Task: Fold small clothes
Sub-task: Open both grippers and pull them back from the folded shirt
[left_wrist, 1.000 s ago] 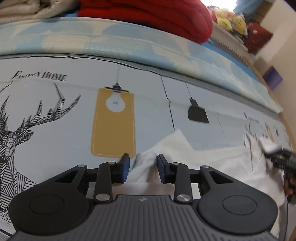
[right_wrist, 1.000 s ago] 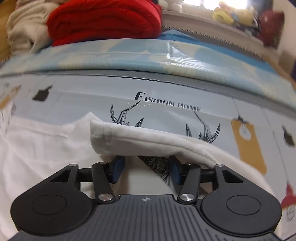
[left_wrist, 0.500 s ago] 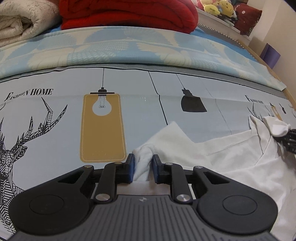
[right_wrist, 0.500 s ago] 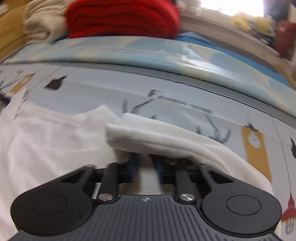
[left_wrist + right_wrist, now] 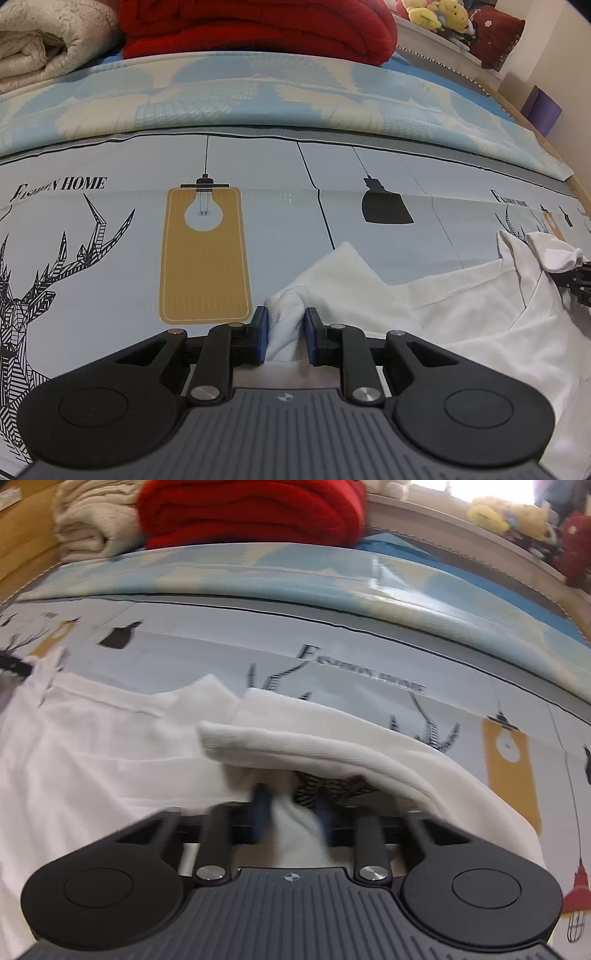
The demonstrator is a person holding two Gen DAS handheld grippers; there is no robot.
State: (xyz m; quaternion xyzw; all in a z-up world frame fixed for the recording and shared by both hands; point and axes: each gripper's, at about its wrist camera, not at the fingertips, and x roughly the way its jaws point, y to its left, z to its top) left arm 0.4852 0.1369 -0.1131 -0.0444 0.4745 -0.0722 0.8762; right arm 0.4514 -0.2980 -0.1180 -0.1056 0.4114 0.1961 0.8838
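Observation:
A small white garment (image 5: pixel 461 314) lies on the printed bed sheet (image 5: pixel 110 277). My left gripper (image 5: pixel 284 332) is shut on a bunched fold at the garment's left edge. In the left wrist view, the right gripper (image 5: pixel 578 284) shows at the far right edge, holding the garment's other end lifted. In the right wrist view, my right gripper (image 5: pixel 291 812) is shut on a fold of the white garment (image 5: pixel 92 775), with a sleeve (image 5: pixel 332 753) draped over the fingers. This view is blurred by motion.
A red blanket (image 5: pixel 258 26) and a beige blanket (image 5: pixel 40 40) are stacked at the back of the bed. Plush toys (image 5: pixel 439 14) sit on a ledge at the back right. A light blue patterned cover (image 5: pixel 258 96) runs across behind the sheet.
Both grippers have closed on the garment's edges. The right gripper has moved left with the cloth lifted, and the left one has pinched a fold.

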